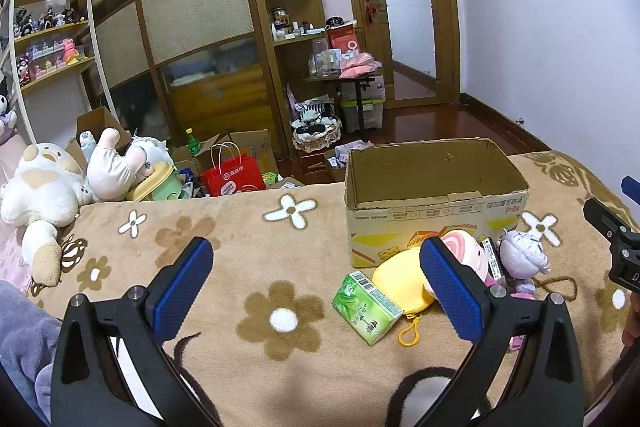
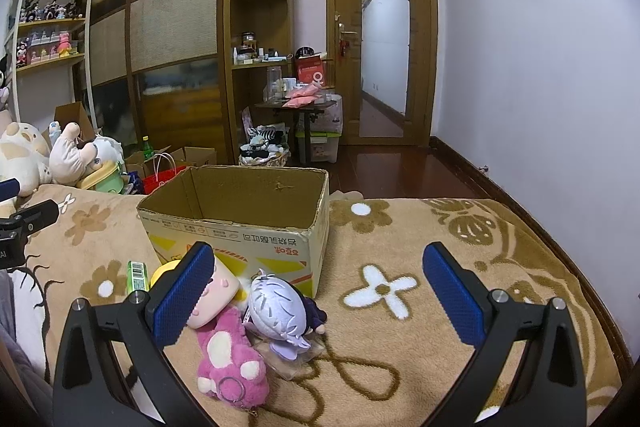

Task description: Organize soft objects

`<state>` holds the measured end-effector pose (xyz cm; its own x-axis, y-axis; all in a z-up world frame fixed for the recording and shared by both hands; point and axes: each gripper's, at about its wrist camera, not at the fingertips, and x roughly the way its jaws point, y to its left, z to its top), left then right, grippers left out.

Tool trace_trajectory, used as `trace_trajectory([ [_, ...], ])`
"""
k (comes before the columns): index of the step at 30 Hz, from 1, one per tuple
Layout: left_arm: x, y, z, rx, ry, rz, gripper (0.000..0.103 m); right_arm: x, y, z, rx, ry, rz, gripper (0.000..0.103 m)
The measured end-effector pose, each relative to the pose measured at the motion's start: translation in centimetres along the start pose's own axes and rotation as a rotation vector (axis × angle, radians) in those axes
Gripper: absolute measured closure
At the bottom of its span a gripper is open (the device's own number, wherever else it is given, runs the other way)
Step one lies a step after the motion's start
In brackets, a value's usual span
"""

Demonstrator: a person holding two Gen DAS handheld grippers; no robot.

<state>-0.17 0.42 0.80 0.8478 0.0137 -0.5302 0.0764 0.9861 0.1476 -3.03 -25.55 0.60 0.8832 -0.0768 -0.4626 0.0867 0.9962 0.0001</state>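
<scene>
Left wrist view. The left tongs (image 1: 316, 277) are spread wide and hold nothing, poised above a tan flowered blanket (image 1: 248, 239) on the bed. Ahead and to the right of them stands an open cardboard box (image 1: 434, 195), its inside bare as far as can be seen. Just before the box lies a cluster of small things: a green tissue pack (image 1: 366, 305) between the fingers, nearer the right one; a yellow round pouch (image 1: 400, 279) touching it, with a yellow clip; a pink doll (image 1: 470, 251) partly hidden behind the right finger; and a white-haired plush (image 1: 522, 253) beyond that finger. Part of the right tongs (image 1: 616, 239) enters at the far right edge. Far to the left, large stuffed animals (image 1: 44, 187) lie at the bed's edge.

Right wrist view. The right tongs (image 2: 318, 281) are likewise spread and empty. The cardboard box (image 2: 240, 223) sits directly ahead, left of centre. The pink doll (image 2: 224, 343) lies beside the left finger, its head partly behind it; the white-haired plush (image 2: 278, 307) touches it, between the fingers. The tissue pack (image 2: 138, 275) and pouch (image 2: 162, 273) lie left of the left finger.
</scene>
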Motion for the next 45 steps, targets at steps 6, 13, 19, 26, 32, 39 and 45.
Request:
trace_trajectory([
  [6,0.02,0.06,0.00,-0.001,0.000,-0.001,0.001,0.01,0.01,-0.01,0.000,0.000,-0.002,0.000],
  [13,0.01,0.06,-0.02,0.000,0.000,-0.002,0.001,0.01,0.03,-0.01,-0.003,0.002,-0.001,0.000],
  [19,0.12,-0.04,-0.10,0.000,0.001,0.000,0.001,-0.01,0.04,-0.11,0.003,0.001,0.000,0.000],
  [26,0.10,-0.01,-0.08,0.001,0.001,0.002,0.001,0.02,0.05,-0.07,-0.001,0.002,0.000,0.000],
  [32,0.14,-0.02,-0.07,0.001,0.002,0.001,0.001,0.03,0.05,-0.07,0.002,0.002,0.001,0.000],
  [39,0.12,0.00,-0.04,0.002,0.002,0.003,0.001,-0.06,0.13,-0.15,0.004,0.001,0.003,0.000],
  [45,0.13,0.13,-0.40,0.002,0.002,0.003,0.001,-0.08,0.14,-0.17,0.004,0.002,0.003,0.000],
])
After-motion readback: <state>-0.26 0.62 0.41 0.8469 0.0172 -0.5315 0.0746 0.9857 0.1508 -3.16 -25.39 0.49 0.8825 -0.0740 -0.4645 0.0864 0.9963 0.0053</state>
